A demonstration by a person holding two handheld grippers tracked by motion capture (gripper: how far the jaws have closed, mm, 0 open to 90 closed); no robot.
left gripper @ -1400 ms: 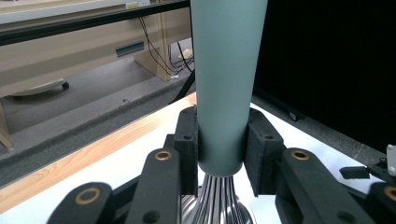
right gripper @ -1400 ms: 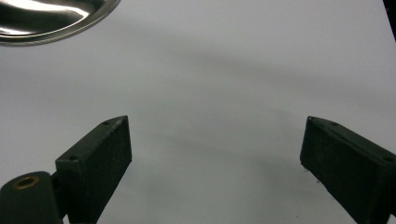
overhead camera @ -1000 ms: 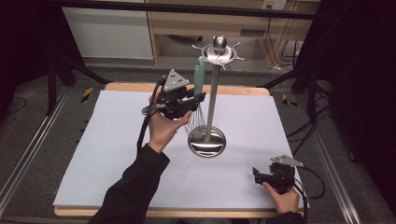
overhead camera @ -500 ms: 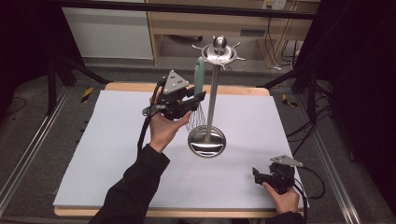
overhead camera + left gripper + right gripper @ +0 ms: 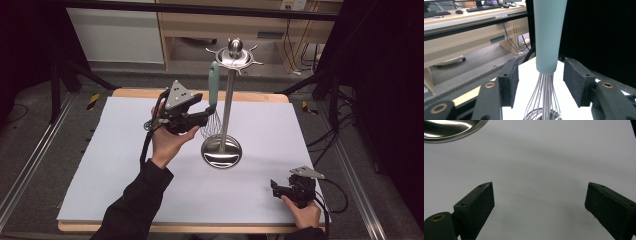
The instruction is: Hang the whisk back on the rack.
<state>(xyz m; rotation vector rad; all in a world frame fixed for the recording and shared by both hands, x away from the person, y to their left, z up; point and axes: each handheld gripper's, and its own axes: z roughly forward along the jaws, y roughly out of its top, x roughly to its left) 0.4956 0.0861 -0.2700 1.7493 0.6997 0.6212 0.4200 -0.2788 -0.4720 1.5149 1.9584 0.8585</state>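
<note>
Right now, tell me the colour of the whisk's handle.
Pale mint green, the whisk handle shows best in the left gripper view, above silver wires.

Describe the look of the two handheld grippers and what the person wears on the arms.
Both the left gripper and the right gripper are black, each topped by a grey three-cornered plate dotted with small marks and trailing a black cable. Their jaws are flat black rectangular blocks on arms with brass-coloured pivot rings. The left arm wears a dark long sleeve.
</note>
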